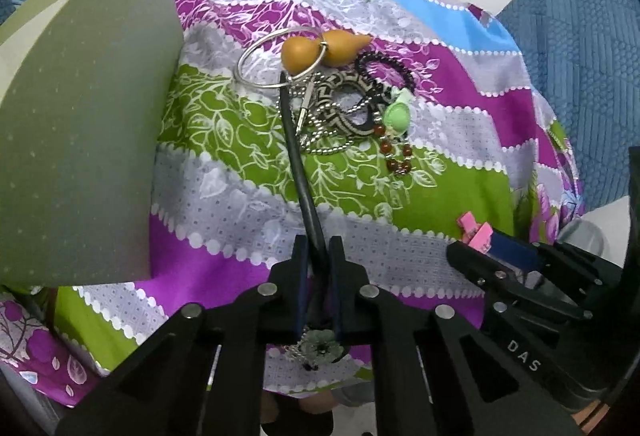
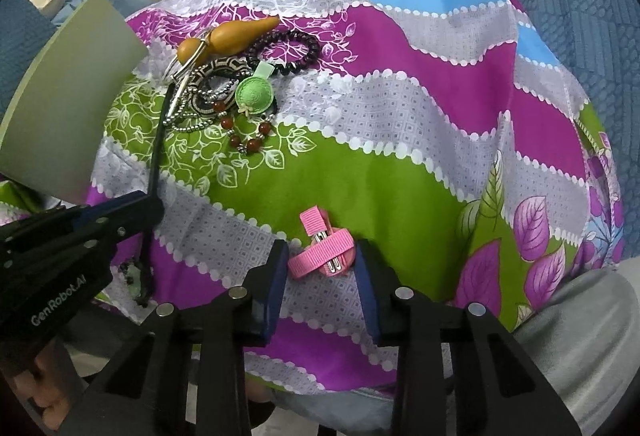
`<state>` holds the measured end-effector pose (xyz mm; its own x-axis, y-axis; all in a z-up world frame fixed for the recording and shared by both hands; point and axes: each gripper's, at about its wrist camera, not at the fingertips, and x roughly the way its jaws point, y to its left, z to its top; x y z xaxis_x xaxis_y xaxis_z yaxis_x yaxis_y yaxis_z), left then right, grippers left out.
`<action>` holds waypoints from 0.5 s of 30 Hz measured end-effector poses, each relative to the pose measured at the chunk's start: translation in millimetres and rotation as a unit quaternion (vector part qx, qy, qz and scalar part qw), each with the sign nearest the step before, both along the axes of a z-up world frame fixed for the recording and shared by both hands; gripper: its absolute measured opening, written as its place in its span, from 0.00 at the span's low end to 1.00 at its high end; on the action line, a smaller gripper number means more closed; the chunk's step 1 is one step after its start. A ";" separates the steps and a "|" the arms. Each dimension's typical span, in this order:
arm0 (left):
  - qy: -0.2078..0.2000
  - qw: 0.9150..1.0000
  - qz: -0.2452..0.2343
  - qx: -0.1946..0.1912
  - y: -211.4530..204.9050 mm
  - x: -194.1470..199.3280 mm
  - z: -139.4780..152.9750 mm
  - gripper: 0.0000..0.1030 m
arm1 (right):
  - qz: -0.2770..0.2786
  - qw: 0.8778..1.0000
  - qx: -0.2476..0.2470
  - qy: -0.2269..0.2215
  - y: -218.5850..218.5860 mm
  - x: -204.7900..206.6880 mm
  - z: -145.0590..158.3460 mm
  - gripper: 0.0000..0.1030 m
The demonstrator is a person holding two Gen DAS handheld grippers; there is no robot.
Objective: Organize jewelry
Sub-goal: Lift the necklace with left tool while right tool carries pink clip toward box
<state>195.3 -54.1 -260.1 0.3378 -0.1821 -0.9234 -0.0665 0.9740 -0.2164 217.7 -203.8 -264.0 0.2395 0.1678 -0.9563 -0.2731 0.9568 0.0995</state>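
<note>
Two tongs work over a patterned cloth (image 2: 400, 84) strewn with jewelry.

In the left wrist view, a green board (image 1: 88, 124) stands at the left of the frame. The left tongs (image 1: 319, 268), bottom centre, are pinched nearly closed on a black cord (image 1: 298, 160); its long axis runs from the pads up the frame, leaning slightly left, toward the jewelry pile at upper centre. There a silver ring (image 1: 256, 68) lies beside an orange gourd charm (image 1: 320, 46) whose narrow tip points right. In the right wrist view, the right tongs (image 2: 322, 268), bottom centre, stand partly open around a pink hair clip (image 2: 322, 254); I cannot tell whether the pads press it. The clip's long axis slants from lower left to upper right.
</note>
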 end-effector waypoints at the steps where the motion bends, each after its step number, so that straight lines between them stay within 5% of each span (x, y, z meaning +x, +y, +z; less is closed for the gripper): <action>1: -0.001 1.000 -0.001 -0.003 0.2 0.1 1.3 0.09 | -0.002 1.000 0.002 -0.001 -1.4 0.2 2.1 0.29; 15: -0.007 0.998 0.010 -0.055 12.5 -13.5 50.5 0.08 | -0.021 0.999 0.010 -0.035 -11.2 -3.3 55.4 0.30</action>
